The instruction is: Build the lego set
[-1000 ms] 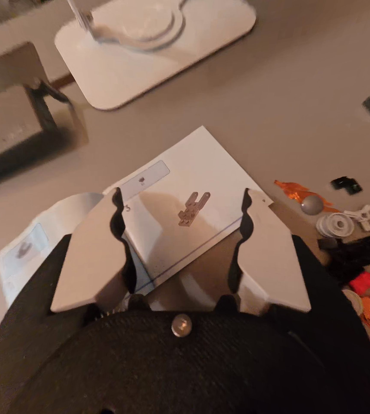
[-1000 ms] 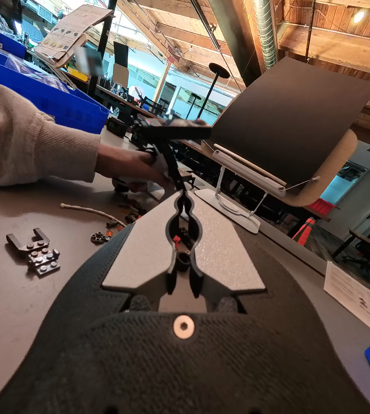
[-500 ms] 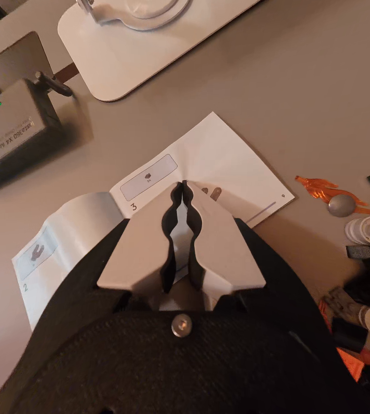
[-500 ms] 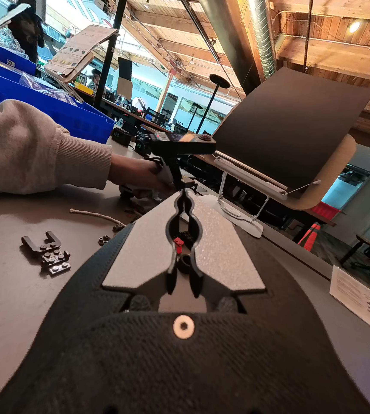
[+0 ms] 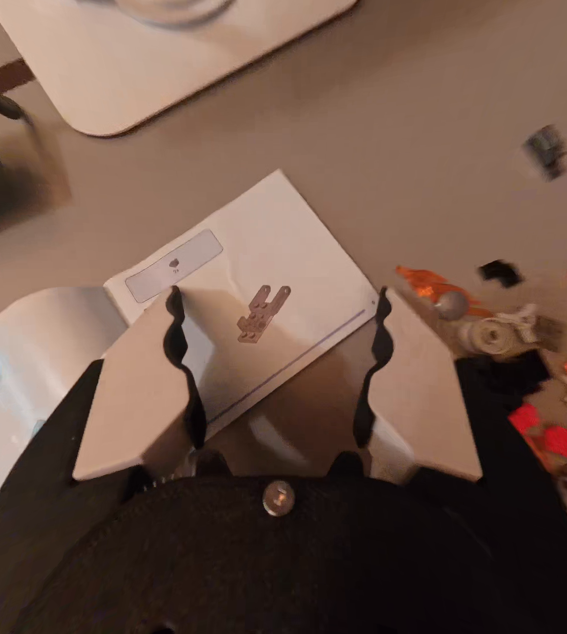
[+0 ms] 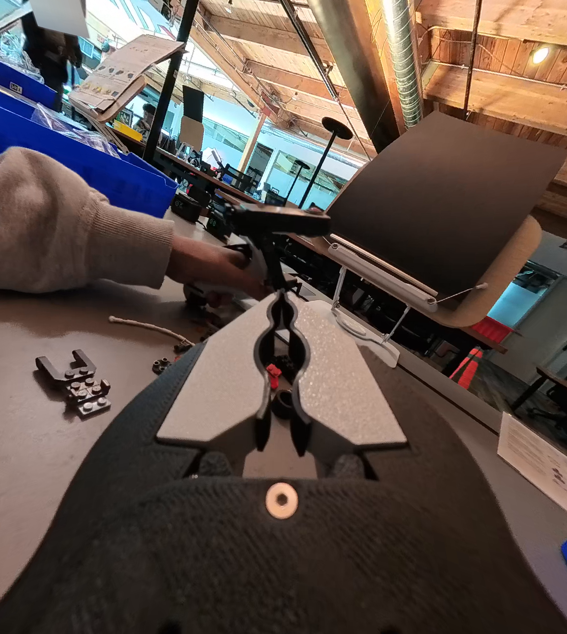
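My left gripper (image 5: 278, 291) is open and empty, hovering over the open white instruction booklet (image 5: 275, 233) on the grey table. Loose lego pieces lie to its right: an orange flame piece (image 5: 422, 284), a grey dome (image 5: 452, 305), a white wheel (image 5: 488, 338) and red pieces (image 5: 563, 442). My right gripper (image 6: 280, 295) is shut with nothing between its fingers, held low over the table. A dark grey lego assembly (image 6: 73, 380) lies on the table to its left. Through the finger gap I see a small red piece (image 6: 273, 372) and a black ring piece (image 6: 284, 399).
A white stand base (image 5: 138, 68) sits beyond the booklet and carries a black board (image 6: 429, 212). A sleeved arm and hand (image 6: 206, 260) hold the left gripper ahead of my right one. Blue bins (image 6: 69, 151), a cord (image 6: 148, 327) and a paper sheet (image 6: 549, 470) are around. The tips of one gripper are about 25 cm away from the tips of the other. To reach the white wheel (image 5: 488, 338) in a straight line is about 5 cm for my left fingers, about 20 cm for my right.
My left gripper was open, shut half a second ago over the booklet, and is open again now, with the view shifted left. My right gripper stayed shut and barely moved.
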A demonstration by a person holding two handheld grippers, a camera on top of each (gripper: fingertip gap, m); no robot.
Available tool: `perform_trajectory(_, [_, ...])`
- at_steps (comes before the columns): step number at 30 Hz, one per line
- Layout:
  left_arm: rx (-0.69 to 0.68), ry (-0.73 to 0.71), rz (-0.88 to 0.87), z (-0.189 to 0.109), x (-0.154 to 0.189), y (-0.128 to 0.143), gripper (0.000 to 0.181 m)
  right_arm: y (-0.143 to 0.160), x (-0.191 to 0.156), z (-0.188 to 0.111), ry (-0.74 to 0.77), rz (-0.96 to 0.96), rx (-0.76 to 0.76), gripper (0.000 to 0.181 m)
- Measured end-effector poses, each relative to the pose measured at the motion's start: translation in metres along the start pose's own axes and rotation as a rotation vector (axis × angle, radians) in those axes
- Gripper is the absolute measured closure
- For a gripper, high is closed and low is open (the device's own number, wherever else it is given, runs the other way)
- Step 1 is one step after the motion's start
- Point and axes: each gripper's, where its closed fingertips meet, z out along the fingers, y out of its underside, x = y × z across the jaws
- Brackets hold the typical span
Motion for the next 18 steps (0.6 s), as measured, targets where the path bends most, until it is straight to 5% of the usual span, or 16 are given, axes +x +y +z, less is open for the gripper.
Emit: perform_trajectory(18, [0.028,0.118,-0.025,-0.015,0.008,0.006,0.083,-0.003,-0.006,-0.004,-0.023,-0.013,0.024,0.181])
